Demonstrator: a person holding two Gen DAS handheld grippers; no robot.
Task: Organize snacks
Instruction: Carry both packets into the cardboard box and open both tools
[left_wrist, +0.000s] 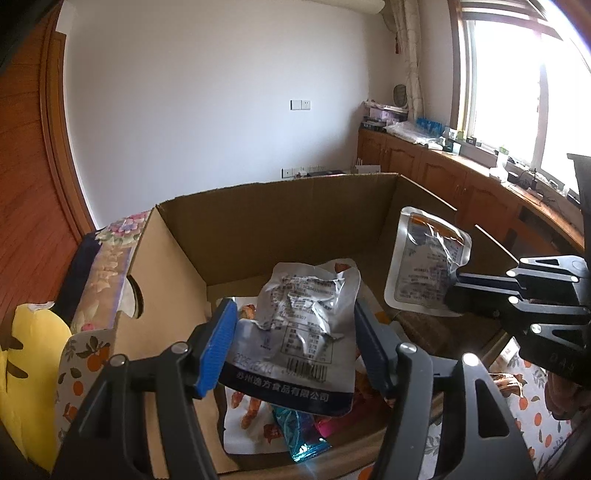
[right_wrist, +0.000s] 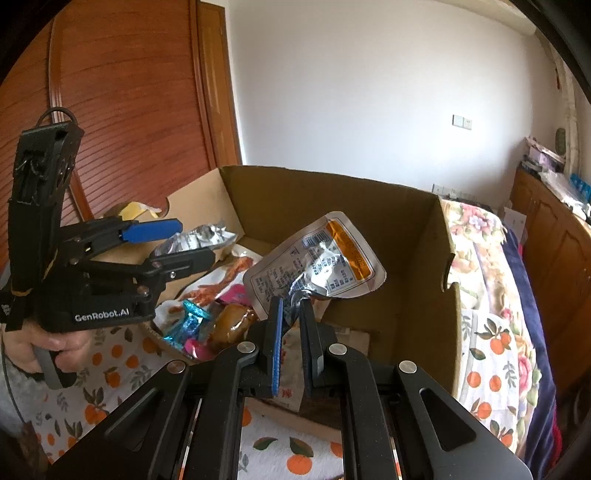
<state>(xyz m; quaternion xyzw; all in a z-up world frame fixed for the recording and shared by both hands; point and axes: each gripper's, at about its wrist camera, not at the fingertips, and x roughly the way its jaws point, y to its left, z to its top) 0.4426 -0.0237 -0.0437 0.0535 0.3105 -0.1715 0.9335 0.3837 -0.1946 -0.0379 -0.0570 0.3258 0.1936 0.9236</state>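
1. Cardboard box (left_wrist: 295, 206) takes up most of both views, open at the top, sitting on an orange-print cloth (right_wrist: 122, 362). Off its left side in the left wrist view there's a yellow plush thing (left_wrist: 33, 369), no idea what exactly.

2. Left gripper (left_wrist: 295, 347) has a crinkled silver pouch (left_wrist: 306, 325) between its fingers, which stand fairly wide with the blue pad (left_wrist: 218, 350) against the pouch's left edge. Looks like a grip across the pouch's width, but I can't be sure the far pad is pressing. The pouch's long axis runs straight out from the fingers and it hangs over the box's near end, above the pile.

3. Inside the box, under that pouch: a white bag with red snacks printed on it (left_wrist: 251, 417), a teal foil wrapper (left_wrist: 303, 435) and something pink (left_wrist: 332, 428). The right wrist view also shows a glossy brown packet (right_wrist: 232, 325). So four loose items that I can count, maybe more underneath.

4. Right gripper (right_wrist: 291, 325) is clamped tight on the bottom corner of a second silver pouch with an orange stripe (right_wrist: 317, 258). That one fans up and out past the fingertips, tilted, over the middle of the box.

5. So two silver pouches, one per gripper, both already above the box interior. My guess is the next bit is just lowering and letting go; the left one sits nearer the pile.
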